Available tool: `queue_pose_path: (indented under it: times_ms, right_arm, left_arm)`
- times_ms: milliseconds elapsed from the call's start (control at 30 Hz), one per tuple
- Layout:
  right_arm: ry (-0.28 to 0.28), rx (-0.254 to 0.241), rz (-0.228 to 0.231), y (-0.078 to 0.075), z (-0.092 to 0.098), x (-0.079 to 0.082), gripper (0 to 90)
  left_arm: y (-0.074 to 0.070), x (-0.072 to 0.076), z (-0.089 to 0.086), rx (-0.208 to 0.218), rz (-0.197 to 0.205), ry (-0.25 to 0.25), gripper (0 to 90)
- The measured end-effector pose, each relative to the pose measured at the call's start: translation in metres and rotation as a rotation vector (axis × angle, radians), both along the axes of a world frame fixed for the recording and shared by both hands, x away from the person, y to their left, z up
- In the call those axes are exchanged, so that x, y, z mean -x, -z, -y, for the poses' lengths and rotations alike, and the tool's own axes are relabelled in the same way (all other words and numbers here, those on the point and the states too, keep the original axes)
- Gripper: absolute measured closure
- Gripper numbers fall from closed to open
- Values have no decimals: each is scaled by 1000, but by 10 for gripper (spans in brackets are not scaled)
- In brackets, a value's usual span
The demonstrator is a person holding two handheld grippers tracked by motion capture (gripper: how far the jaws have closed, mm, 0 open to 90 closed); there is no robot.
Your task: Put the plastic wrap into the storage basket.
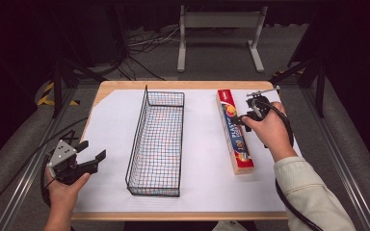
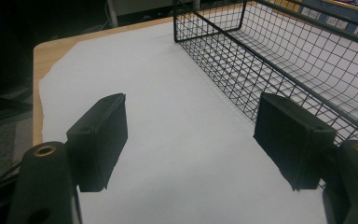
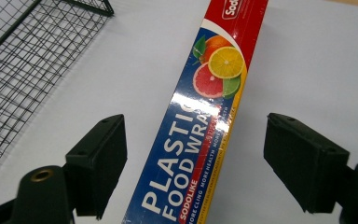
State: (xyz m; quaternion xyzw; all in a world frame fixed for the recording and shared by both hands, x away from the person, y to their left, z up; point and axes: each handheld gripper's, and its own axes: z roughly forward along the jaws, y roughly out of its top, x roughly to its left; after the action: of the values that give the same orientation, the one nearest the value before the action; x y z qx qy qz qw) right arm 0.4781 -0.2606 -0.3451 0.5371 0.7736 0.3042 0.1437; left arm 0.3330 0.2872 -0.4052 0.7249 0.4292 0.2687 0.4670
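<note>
So the right gripper (image 3: 193, 158) has its jaws spread wide, with the plastic food wrap box (image 3: 200, 116) lying flat between them, pads not touching it. The wire basket (image 1: 156, 142) sits off to its left. The left gripper (image 2: 191, 140) gapes open too, holding nothing, just beside the basket.
</note>
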Motion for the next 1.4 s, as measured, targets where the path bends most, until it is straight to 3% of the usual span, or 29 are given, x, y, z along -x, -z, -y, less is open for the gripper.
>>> queue_pose_path:
  times_ms: [100, 200, 467, 667, 967, 1133, 1200, 1300, 1400]
  right_arm:
    - [37, 2, -42, 4, -4, -5, 221]
    - [96, 8, -55, 10, -11, -7, 230]
    - [138, 45, -108, 23, -20, -14, 236]
    - [204, 75, -175, 38, -23, -20, 228]
    - [220, 116, -247, 49, -33, -25, 249]
    - [269, 146, -305, 58, -37, -27, 268]
    - [265, 147, -306, 59, -38, -27, 270]
    - [281, 139, -336, 60, -42, -28, 303]
    - [296, 162, -350, 61, -44, -30, 347]
  left_arm:
    - [0, 0, 1, -2, -3, 3, 260]
    - [1, 0, 1, -5, -6, 3, 260]
    - [2, 0, 1, -9, -10, 3, 260]
    - [4, -1, 2, -16, -15, -2, 260]
    - [5, -2, 2, -20, -22, 1, 260]
    - [7, -3, 0, -19, -32, 3, 266]
    - [8, -3, 1, -23, -35, 2, 266]
    - [8, -3, 1, -24, -34, 10, 266]
    - [8, -2, 2, -27, -34, 16, 266]
